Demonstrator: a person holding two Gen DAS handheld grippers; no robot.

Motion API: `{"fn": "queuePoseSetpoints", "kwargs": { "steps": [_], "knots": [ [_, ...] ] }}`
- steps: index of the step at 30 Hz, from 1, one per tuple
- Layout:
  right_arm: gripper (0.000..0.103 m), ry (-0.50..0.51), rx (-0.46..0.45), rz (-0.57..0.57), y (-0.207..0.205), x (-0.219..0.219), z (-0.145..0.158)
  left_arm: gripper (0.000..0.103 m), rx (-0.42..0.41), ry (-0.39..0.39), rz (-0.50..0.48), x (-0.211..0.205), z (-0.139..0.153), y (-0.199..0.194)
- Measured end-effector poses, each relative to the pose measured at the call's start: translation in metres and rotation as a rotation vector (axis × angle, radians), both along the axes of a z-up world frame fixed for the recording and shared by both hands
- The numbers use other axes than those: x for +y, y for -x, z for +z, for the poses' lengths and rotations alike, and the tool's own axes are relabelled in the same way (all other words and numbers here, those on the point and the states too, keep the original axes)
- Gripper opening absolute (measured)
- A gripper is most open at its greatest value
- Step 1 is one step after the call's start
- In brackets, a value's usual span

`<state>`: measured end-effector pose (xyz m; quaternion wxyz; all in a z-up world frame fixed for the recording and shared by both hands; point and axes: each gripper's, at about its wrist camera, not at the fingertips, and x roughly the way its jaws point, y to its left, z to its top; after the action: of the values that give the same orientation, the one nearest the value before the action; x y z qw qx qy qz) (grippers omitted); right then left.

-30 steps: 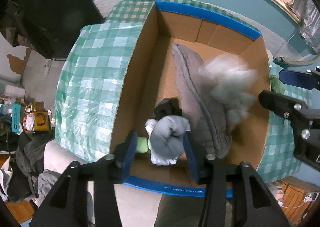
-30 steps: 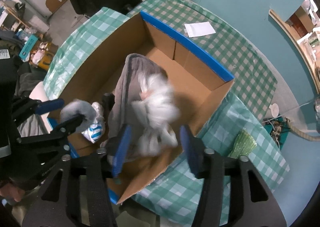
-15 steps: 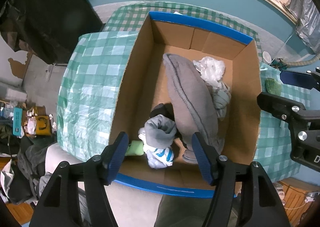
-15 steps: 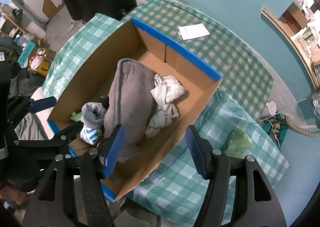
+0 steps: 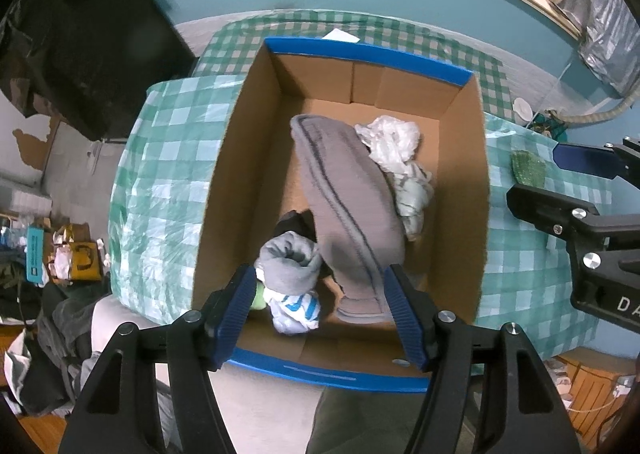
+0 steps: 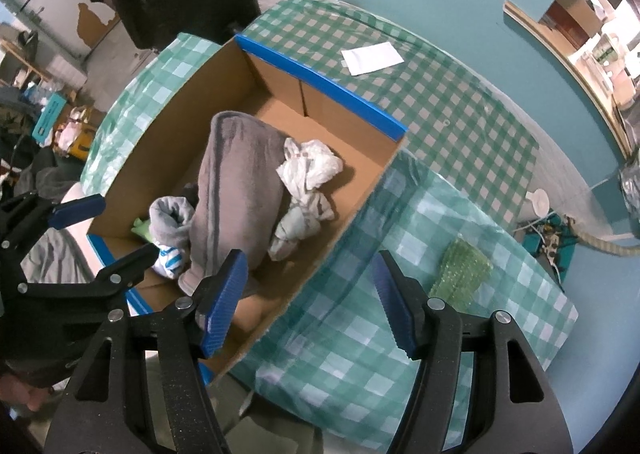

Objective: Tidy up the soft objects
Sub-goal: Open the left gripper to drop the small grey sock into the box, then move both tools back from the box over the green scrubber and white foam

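An open cardboard box [image 5: 240, 173] with blue-taped edges stands on the green checked tablecloth [image 5: 168, 157]. Inside it lie a long grey towel [image 5: 344, 189], a crumpled white cloth [image 5: 392, 137], a rolled grey sock [image 5: 292, 262], a white-and-blue sock [image 5: 296, 306], a dark item [image 5: 294, 221] and a small green piece [image 5: 259, 296]. My left gripper [image 5: 320, 294] hangs open above the box's near end with nothing between its pads. My right gripper [image 6: 310, 274] stands open over the box's [image 6: 192, 101] right wall, also holding nothing. The towel [image 6: 236, 181] and white cloth [image 6: 308, 165] show there too.
A green bubbly pad [image 6: 460, 274] lies on the tablecloth [image 6: 440, 125] right of the box. A white paper [image 6: 372, 57] lies beyond the box's far edge. A dark cabinet [image 5: 80, 33] stands at the far left. Clutter fills the floor at the left.
The left gripper let go of the rolled grey sock, which now lies in the box. The white cloth fell from the right gripper into the box. Both grippers opened wider and drew back.
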<state>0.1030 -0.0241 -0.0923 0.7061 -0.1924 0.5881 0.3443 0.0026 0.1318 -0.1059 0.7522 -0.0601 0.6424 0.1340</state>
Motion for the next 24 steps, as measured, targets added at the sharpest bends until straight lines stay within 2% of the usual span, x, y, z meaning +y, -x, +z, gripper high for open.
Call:
{"fn": "queuePoseSetpoints", "kwargs": {
  "steps": [24],
  "knots": [
    [0.066,-0.004,0.026,-0.135,-0.019,-0.091,-0.007,0.067,0.004,0.002,-0.107,-0.067,0.007,-0.023]
  ]
}}
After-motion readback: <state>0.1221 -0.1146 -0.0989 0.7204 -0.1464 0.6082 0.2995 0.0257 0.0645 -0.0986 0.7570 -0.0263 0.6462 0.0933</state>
